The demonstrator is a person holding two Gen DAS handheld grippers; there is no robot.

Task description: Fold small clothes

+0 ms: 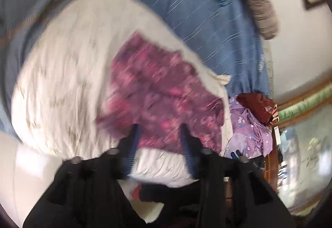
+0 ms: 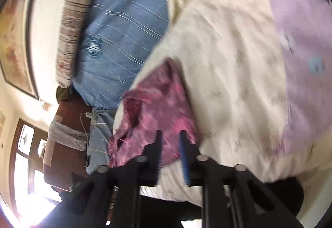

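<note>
magenta garment [image 1: 157, 91] | lies on cream cloth [image 1: 68, 74] | left tongs [image 1: 159, 128] spread, empty | right tongs [image 2: 171, 134] spread, empty

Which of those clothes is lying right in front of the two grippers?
The magenta floral garment, spread on the cream cloth. The lilac flowered one lies crumpled off to the side, with a dark red piece beyond it.
</note>
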